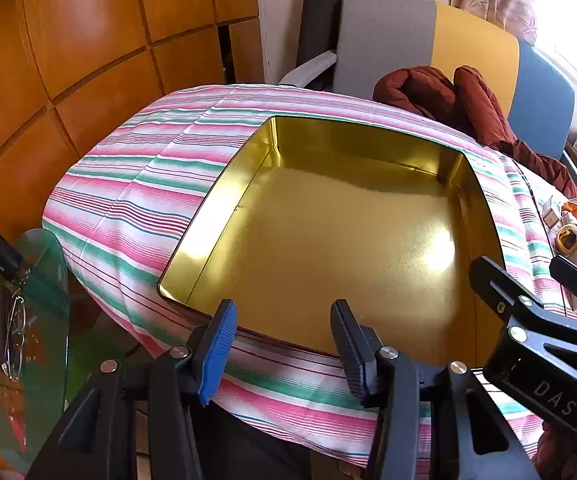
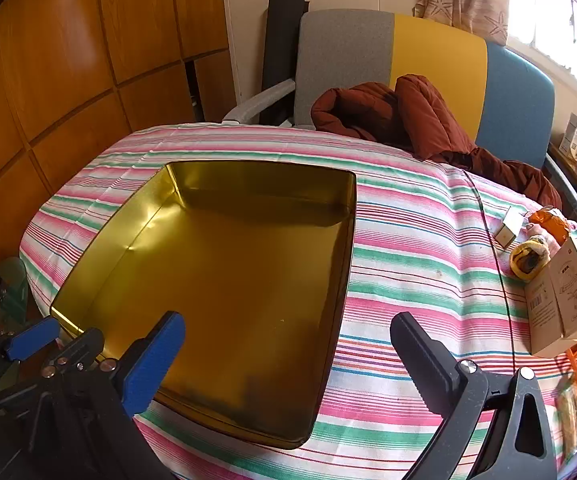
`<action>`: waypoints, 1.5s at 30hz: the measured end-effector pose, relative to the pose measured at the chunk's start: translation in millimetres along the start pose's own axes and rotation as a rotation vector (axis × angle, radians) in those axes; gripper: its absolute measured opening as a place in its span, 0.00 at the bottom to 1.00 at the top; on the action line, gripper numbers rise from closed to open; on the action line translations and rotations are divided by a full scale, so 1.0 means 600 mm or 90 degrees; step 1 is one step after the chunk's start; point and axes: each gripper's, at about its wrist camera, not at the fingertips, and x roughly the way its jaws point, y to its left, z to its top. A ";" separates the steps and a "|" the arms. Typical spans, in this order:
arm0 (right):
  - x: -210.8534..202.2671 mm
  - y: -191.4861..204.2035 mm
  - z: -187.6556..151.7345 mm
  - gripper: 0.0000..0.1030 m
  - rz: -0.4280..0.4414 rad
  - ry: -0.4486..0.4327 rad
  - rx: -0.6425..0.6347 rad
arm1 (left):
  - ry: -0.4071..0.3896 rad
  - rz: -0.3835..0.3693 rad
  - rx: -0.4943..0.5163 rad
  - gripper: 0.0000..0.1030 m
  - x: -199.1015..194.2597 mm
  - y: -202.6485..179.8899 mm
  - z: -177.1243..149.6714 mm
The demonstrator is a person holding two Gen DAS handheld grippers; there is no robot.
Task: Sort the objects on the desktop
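Nearest, at six o'clock: left gripper (image 1: 284,344) with jaws part-spread on nothing, right gripper (image 2: 288,356) with jaws released fully wide, also bare, likely readied to fetch. Just beyond, at twelve o'clock of both: gold tin box (image 2: 224,280), bare inside, lying open-topped on the striped cloth (image 2: 408,240) over the surface, seemingly as the receptacle. Toward three o'clock: cardboard cartons (image 2: 568,292), small box (image 2: 510,228) and yellow plush toy (image 2: 528,260), clustered unsorted. Farthest: brown jacket (image 2: 388,120) against the chair (image 2: 440,52).
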 end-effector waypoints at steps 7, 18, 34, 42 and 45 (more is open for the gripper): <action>-0.002 -0.001 -0.001 1.00 0.008 -0.005 0.000 | 0.001 0.004 0.001 0.48 -0.002 0.001 -0.003; -0.005 0.002 -0.001 1.00 0.013 -0.007 -0.001 | 0.005 0.006 0.001 0.48 -0.003 0.001 -0.001; -0.013 -0.007 0.000 1.00 0.014 -0.010 0.004 | 0.012 0.006 0.010 0.48 -0.005 -0.014 -0.001; -0.023 -0.020 0.002 1.00 0.012 -0.017 0.010 | 0.019 0.002 0.017 0.48 -0.007 -0.021 -0.001; -0.027 -0.031 0.003 1.00 0.000 -0.016 0.012 | 0.023 -0.012 0.022 0.48 -0.009 -0.028 -0.003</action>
